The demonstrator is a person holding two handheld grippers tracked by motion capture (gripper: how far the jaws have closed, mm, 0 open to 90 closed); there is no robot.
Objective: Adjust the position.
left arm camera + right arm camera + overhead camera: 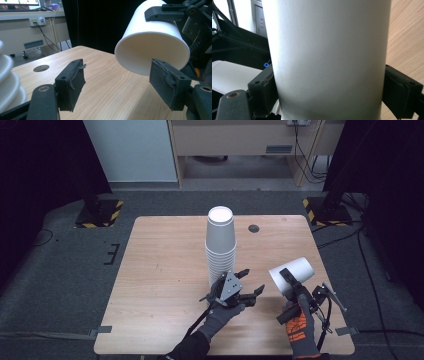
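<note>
Right gripper (291, 281) clamped on paper cup (292, 274), left gripper (251, 281) agape, seemingly empty.

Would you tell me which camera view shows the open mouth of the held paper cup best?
The left gripper view: the paper cup faces it, rim and hollow inside plain. The high view shows the cup small and tilted, its mouth turned toward the left tongs. The right gripper view shows its side wall.

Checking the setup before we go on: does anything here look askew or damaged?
The paper cup clamped in the right gripper is tipped sideways; the stack of cups stands upright. Nothing looks spilled or damaged.
</note>
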